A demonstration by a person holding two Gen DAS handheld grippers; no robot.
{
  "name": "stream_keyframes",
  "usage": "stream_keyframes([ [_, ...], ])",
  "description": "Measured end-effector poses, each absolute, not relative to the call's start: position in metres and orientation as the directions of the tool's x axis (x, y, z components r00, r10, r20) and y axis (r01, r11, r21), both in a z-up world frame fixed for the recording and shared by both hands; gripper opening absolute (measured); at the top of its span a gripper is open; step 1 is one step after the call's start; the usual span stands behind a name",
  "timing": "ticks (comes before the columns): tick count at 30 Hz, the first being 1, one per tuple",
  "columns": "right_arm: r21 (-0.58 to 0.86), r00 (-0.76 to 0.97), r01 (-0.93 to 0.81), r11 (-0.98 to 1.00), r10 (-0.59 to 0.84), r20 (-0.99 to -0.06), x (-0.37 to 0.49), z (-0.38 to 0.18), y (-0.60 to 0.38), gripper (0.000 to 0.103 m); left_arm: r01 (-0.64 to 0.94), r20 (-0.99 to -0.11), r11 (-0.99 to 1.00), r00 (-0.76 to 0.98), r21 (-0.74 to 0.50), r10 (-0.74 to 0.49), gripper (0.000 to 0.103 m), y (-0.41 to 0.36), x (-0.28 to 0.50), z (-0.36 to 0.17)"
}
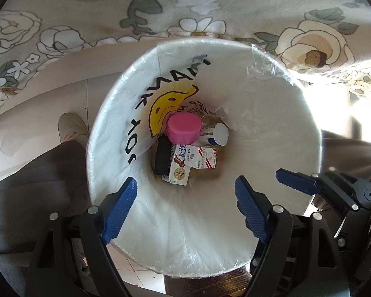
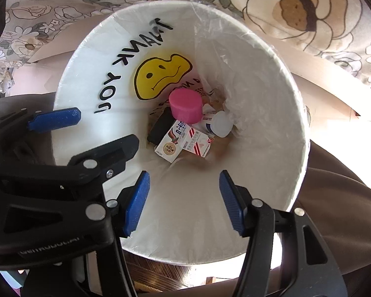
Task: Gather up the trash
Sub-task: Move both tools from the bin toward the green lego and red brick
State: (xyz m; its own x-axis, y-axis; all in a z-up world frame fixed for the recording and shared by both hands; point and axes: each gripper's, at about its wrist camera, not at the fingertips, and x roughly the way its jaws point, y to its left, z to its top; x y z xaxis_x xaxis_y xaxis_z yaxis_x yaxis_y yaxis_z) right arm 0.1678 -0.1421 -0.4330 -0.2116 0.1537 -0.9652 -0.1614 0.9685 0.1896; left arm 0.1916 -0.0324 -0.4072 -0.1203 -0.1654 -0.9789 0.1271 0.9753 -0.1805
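A white bin [image 1: 272,123] [image 2: 259,94], lined with a plastic bag that bears a yellow smiley face, stands right below both grippers. At its bottom lie a pink round cap [image 1: 184,127] [image 2: 185,109], a white bottle [image 1: 216,133] [image 2: 220,123], a small milk carton [image 1: 179,172] [image 2: 169,148], a red-striped box [image 1: 202,157] [image 2: 197,141] and a black object [image 1: 162,158] [image 2: 160,126]. My left gripper [image 1: 185,180] [image 2: 107,126] hangs over the bin's mouth, open and holding nothing. Beside it, my right gripper [image 2: 184,173] is open too, nothing between its fingers; one blue finger [image 1: 296,182] of it shows in the left wrist view.
A floral cloth [image 1: 86,12] [image 2: 296,5] drapes behind the bin. A person's dark trouser leg [image 1: 37,185] and a light shoe [image 1: 71,126] are at the bin's left; a brown leg [image 2: 346,198] is at its right. Bright light falls on the floor at the right.
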Motion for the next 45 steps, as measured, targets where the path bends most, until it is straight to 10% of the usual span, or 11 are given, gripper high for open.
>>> stream_keyframes([
  [26, 0.187, 0.424, -0.237, 0.954, 0.274, -0.863, 0.148, -0.127, -0.220, 0.059, 0.329, -0.800, 0.936, 0.523, -0.129, -0.294, 0.088, -0.006, 0.166, -0.105],
  [45, 0.081, 0.715, -0.274, 0.958, 0.259, -0.649, 0.240, 0.038, -0.243, 0.066, 0.341, -0.695, 0.935, 0.650, -0.094, -0.307, 0.092, -0.022, 0.278, -0.014],
])
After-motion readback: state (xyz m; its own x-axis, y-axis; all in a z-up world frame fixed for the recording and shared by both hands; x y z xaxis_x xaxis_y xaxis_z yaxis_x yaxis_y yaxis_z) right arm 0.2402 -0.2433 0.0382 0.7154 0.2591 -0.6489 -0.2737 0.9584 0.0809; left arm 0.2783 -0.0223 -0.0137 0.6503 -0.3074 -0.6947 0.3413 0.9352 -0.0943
